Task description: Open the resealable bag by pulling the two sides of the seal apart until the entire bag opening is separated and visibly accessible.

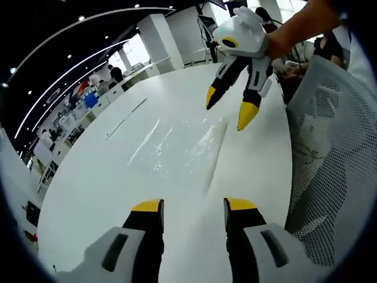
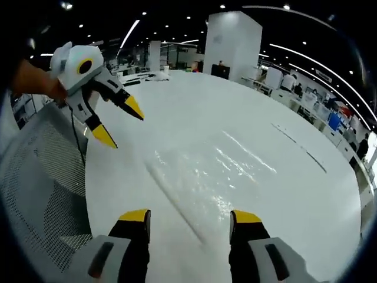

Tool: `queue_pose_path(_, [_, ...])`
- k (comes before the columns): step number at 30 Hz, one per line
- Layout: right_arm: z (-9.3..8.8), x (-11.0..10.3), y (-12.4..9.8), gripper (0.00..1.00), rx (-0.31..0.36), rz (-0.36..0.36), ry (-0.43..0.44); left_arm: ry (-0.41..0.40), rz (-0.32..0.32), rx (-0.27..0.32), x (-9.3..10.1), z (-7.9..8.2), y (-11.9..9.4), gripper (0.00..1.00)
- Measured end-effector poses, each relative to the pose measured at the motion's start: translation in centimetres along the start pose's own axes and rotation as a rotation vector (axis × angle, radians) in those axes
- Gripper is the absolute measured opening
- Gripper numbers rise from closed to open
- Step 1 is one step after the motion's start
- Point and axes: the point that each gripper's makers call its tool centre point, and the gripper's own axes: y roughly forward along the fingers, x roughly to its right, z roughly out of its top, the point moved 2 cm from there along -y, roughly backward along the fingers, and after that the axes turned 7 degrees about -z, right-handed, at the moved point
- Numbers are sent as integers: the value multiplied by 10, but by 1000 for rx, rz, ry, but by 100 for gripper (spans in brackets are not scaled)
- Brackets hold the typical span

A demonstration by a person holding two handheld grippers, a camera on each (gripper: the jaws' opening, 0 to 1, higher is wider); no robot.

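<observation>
A clear resealable bag (image 1: 179, 147) lies flat on the white table (image 1: 106, 177), its seal strip along the edge nearest the table's rim. My left gripper (image 1: 192, 206) is open just short of the bag, nothing between its yellow-tipped jaws. The right gripper (image 1: 231, 107) hangs open above the bag's far end, held by a hand. In the right gripper view the bag (image 2: 221, 171) lies ahead of my open right gripper (image 2: 189, 216), its seal running diagonally toward the jaws. The left gripper (image 2: 119, 122) hovers open over the table's left edge.
A grey mesh chair back (image 1: 333, 159) stands close against the table's edge, also seen as the mesh chair (image 2: 44, 194) in the right gripper view. Two thin dark lines (image 1: 126, 118) mark the table beyond the bag. Desks and people fill the office behind.
</observation>
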Motion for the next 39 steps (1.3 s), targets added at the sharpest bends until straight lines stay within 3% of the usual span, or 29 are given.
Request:
queue_pose_path(5, [3, -2, -8, 60, 35, -14, 50, -41, 0, 17, 1, 0, -1, 43])
queue_pose_path(11, [7, -7, -14, 71, 73, -13, 133, -94, -16, 28, 7, -5, -1, 54])
queue_pose_path(18, [8, -12, -19, 82, 120, -23, 235, -163, -19, 44, 12, -10, -5, 73])
queue_pose_path(24, [9, -14, -29, 91, 163, -48, 351, -244, -19, 107, 15, -6, -13, 89])
queue_pose_path(30, [12, -20, -39, 97, 196, -71, 381, -348, -1, 148, 14, -6, -22, 94])
queue_pose_path(39, [11, -27, -56, 99, 204, -134, 367, -331, 52, 147, 22, -5, -39, 92])
